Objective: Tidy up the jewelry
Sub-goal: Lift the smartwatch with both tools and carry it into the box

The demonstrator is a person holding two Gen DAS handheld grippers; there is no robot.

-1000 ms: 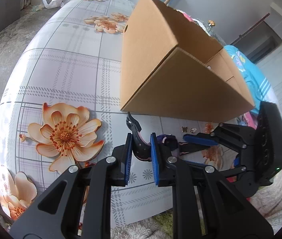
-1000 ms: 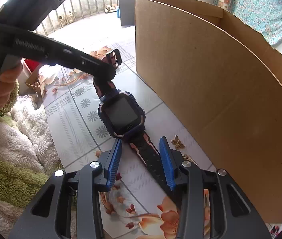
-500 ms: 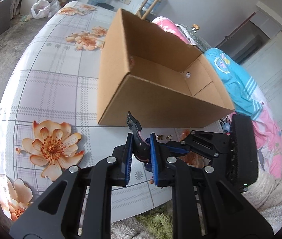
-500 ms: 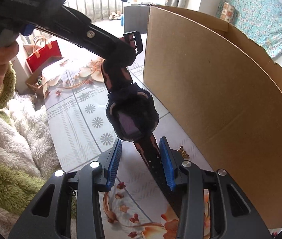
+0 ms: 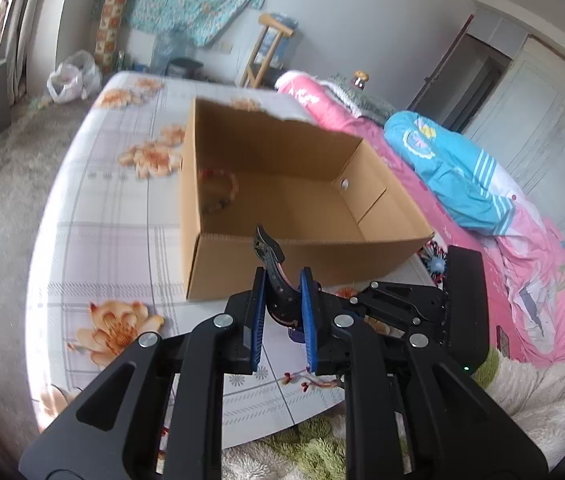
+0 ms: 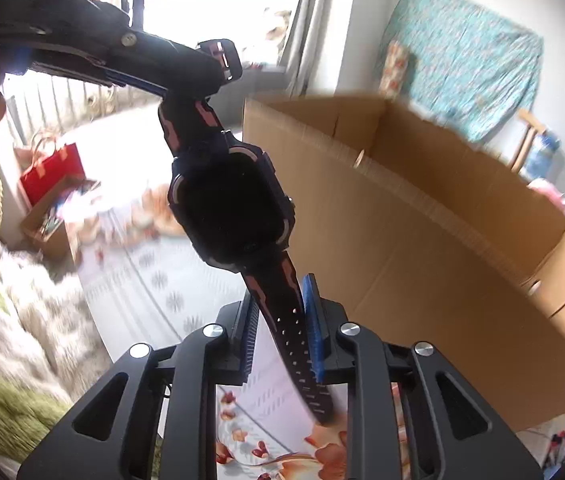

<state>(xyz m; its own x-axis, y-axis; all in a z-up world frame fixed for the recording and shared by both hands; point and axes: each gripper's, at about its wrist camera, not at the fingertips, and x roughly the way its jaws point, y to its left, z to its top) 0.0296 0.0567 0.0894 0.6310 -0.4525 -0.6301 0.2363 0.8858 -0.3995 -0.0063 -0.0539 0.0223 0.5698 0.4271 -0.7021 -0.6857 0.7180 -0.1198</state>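
A black and pink smartwatch (image 6: 230, 212) hangs in the air between my two grippers, in front of an open cardboard box (image 5: 290, 204). My left gripper (image 5: 281, 300) is shut on the buckle end of its strap (image 5: 272, 264). My right gripper (image 6: 280, 312) is shut on the perforated end of the strap (image 6: 294, 332). In the right wrist view my left gripper (image 6: 202, 76) holds the strap from the upper left. The right gripper's body (image 5: 422, 312) shows to the right in the left wrist view. A beaded bracelet (image 5: 222, 192) lies in the box's left corner.
The box (image 6: 422, 240) stands on a table with a floral cloth (image 5: 114, 240). A bed with pink and blue bedding (image 5: 462, 184) lies to the right. A fluffy cream and green rug (image 6: 14, 320) covers the floor below the table's near edge.
Both grippers have lifted the watch off the table and raised it up level with the box's rim. The right gripper has closed on the strap. The box's inside has come into view.
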